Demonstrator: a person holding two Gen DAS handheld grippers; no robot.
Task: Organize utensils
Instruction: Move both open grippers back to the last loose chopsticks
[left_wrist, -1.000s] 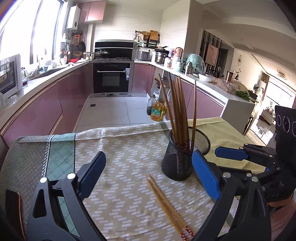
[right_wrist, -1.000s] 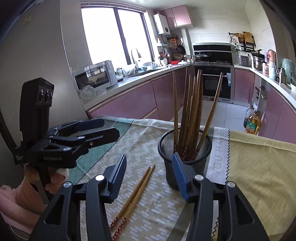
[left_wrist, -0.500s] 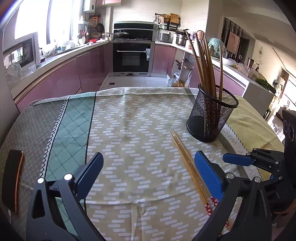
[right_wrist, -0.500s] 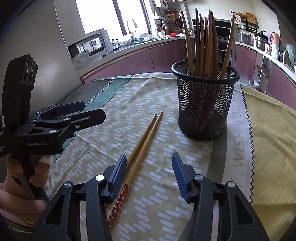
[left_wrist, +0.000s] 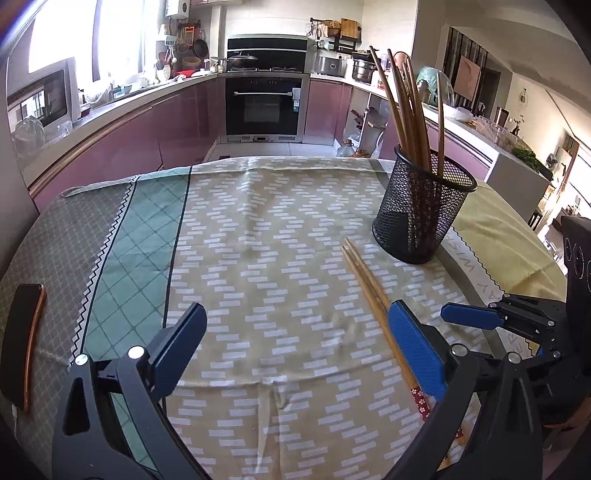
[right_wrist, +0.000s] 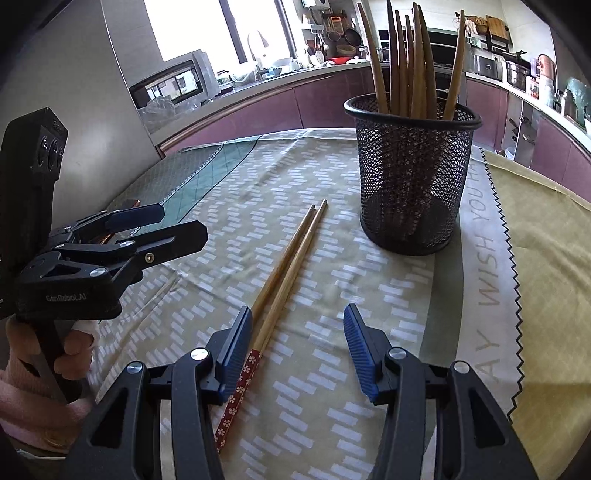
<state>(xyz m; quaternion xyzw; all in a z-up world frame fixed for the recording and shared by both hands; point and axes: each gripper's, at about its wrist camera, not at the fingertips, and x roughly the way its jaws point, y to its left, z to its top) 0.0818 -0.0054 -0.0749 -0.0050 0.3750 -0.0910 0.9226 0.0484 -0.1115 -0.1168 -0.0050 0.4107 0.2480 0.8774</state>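
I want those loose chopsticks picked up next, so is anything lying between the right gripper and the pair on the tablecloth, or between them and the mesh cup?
Nothing visible does. The open right gripper hangs over the pair of wooden chopsticks with red patterned ends, only patterned tablecloth beneath. The stretch to the black mesh cup is bare cloth too.
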